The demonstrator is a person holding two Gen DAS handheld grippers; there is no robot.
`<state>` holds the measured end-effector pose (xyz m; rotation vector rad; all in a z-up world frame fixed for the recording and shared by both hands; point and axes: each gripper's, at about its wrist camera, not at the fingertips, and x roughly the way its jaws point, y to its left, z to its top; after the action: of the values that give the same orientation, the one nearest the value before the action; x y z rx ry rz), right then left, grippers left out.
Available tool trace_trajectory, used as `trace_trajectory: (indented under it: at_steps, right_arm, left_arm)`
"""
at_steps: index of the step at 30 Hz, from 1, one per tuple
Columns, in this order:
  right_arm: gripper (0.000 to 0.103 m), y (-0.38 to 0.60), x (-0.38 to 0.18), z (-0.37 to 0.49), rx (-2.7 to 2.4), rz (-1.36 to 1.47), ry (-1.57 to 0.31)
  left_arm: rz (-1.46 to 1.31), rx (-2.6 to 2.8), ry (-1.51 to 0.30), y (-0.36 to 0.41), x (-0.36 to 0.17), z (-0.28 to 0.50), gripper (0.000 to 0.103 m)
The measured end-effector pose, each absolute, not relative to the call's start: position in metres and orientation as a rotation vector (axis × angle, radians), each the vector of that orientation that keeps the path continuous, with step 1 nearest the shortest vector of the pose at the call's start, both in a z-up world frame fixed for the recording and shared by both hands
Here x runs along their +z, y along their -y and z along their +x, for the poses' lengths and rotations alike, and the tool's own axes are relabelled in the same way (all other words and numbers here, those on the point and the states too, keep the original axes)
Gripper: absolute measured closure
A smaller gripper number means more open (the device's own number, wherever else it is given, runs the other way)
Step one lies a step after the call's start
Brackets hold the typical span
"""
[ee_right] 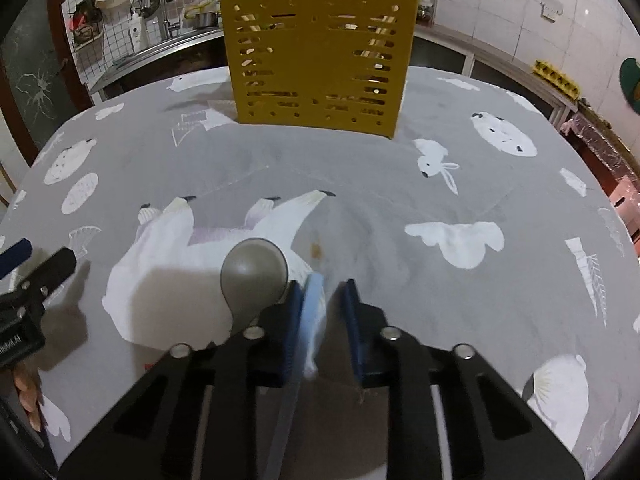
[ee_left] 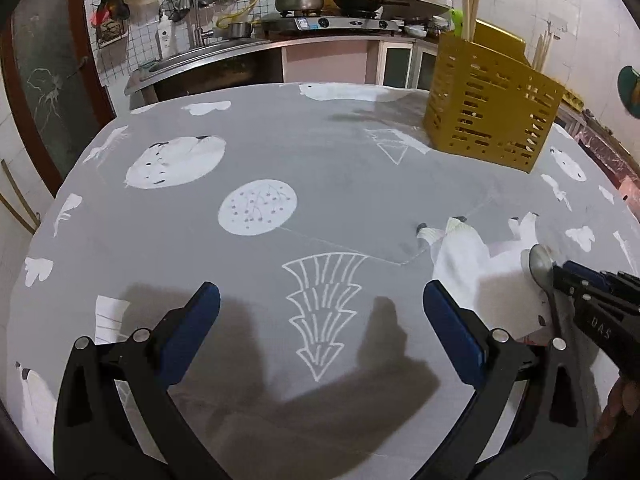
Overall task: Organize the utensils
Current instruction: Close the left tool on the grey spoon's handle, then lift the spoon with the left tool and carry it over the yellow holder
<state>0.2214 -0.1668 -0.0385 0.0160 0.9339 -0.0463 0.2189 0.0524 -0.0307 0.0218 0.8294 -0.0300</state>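
A grey patterned tablecloth (ee_left: 320, 152) covers a kitchen table. The yellow slotted utensil holder (ee_right: 320, 60) stands at the far side. Near it, the right gripper (ee_right: 320, 300) clamps a grey spoon (ee_right: 254, 272) by its handle. The left gripper (ee_left: 320, 300) hovers, jaws wide apart, empty.

A spoon (ee_right: 254, 276) lies on the table (ee_right: 400, 184) – the slotted utensil holder (ee_right: 320, 60) stands behind it, well apart
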Motion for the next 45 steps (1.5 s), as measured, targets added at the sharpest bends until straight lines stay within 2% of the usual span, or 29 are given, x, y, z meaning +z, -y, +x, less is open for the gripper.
trace_trajectory:
  at_steps: [4, 10, 22, 23, 27, 29, 39, 45]
  right_arm:
    - [0.095, 0.176, -0.037, 0.218, -0.027, 0.041, -0.923]
    - [0.096, 0.212, -0.031, 0.208, -0.048, 0.064, -0.902]
    - [0.096, 0.305, -0.033, 0.200, -0.145, 0.106, -0.893]
    - [0.096, 0.307, -0.035, 0.199, -0.143, 0.106, -0.896]
    - [0.096, 0.313, -0.040, 0.197, -0.126, 0.125, -0.900]
    - [0.096, 0.312, -0.039, 0.200, -0.120, 0.125, -0.908]
    - [0.095, 0.314, -0.039, 0.206, -0.107, 0.139, -0.933]
    - [0.095, 0.313, -0.036, 0.212, -0.092, 0.100, -0.979]
  left_arm:
    - [0.033, -0.030, -0.841, -0.041, -0.027, 0.217, 0.005]
    - [0.049, -0.062, -0.840, -0.007, -0.019, 0.213, 0.005]
    - [0.097, -0.160, -0.924, 0.090, -0.038, 0.220, 0.005]
    - [0.103, -0.163, -0.931, 0.094, -0.040, 0.222, 0.007]
    - [0.092, -0.176, -0.979, 0.106, -0.048, 0.230, 0.029]
    - [0.095, -0.166, -0.980, 0.110, -0.047, 0.231, 0.033]
    - [0.088, -0.168, -0.993, 0.118, -0.044, 0.242, 0.067]
    - [0.078, -0.184, -1.010, 0.115, -0.042, 0.245, 0.068]
